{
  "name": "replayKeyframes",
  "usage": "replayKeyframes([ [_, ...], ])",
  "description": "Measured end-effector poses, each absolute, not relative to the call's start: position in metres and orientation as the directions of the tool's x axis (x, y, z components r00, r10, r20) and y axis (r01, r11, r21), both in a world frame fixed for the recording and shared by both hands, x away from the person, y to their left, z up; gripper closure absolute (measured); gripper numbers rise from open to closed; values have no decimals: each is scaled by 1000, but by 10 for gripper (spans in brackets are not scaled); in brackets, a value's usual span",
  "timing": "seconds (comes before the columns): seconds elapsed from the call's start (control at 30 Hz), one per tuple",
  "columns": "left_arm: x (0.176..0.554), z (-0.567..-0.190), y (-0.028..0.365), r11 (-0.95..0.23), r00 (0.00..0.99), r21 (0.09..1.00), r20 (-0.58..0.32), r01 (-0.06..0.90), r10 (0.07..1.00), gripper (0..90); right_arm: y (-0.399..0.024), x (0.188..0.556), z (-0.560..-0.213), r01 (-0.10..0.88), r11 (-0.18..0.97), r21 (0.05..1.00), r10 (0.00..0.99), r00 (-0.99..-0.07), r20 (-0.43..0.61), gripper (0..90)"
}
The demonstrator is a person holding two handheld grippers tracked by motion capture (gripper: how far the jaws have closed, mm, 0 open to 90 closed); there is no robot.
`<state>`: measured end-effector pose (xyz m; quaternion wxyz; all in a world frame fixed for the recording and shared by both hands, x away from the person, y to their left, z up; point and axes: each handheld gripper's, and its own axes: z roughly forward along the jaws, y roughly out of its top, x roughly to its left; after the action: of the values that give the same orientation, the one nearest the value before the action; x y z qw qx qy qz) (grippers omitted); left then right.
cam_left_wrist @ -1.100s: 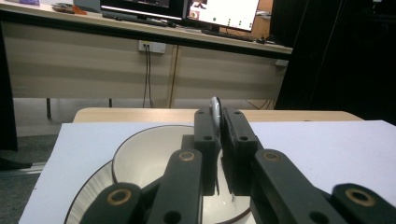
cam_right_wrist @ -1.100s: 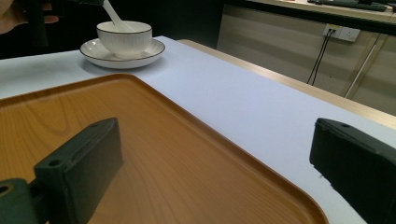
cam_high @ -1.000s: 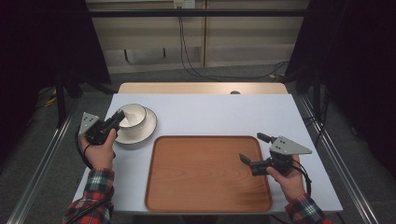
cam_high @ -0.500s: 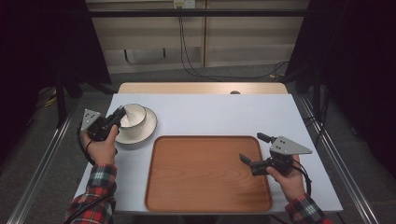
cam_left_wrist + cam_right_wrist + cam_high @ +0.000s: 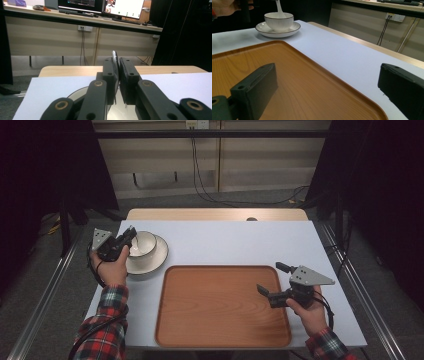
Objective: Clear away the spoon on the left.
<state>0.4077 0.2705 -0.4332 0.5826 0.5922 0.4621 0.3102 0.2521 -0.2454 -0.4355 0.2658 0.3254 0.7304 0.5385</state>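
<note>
my left gripper [image 5: 126, 239] pinches white spoon [image 5: 279, 9] over bowl [image 5: 142, 243] on saucer [image 5: 156, 255]. my right gripper [image 5: 274, 280] wide open above tray [image 5: 220, 307]. next, guess: lift spoon out slow.

Dim surroundings, evenly lit, slightly soft.

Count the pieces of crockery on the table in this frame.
2 seen clearly: a bowl sitting on a saucer at the table's far left. The left tongs grip something thin and white there.
</note>
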Motion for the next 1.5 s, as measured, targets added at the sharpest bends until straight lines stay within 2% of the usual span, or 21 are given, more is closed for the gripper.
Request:
replayKeyframes([
  [0.53,414,-433,268,146,382,969,-215,201,899,853,-246,252,-435,190,208,959,759,-651,-36,20],
  [0.73,410,-420,272,145,390,970,-211,193,896,854,-246,252,-435,191,209,959,762,-646,-37,20],
  [1.1,400,-389,270,174,464,968,-241,183,852,854,-246,252,-435,185,209,960,763,-645,-42,20],
  [1.5,389,-372,254,193,550,960,-275,204,789,854,-246,251,-435,179,198,964,765,-643,-38,20],
])
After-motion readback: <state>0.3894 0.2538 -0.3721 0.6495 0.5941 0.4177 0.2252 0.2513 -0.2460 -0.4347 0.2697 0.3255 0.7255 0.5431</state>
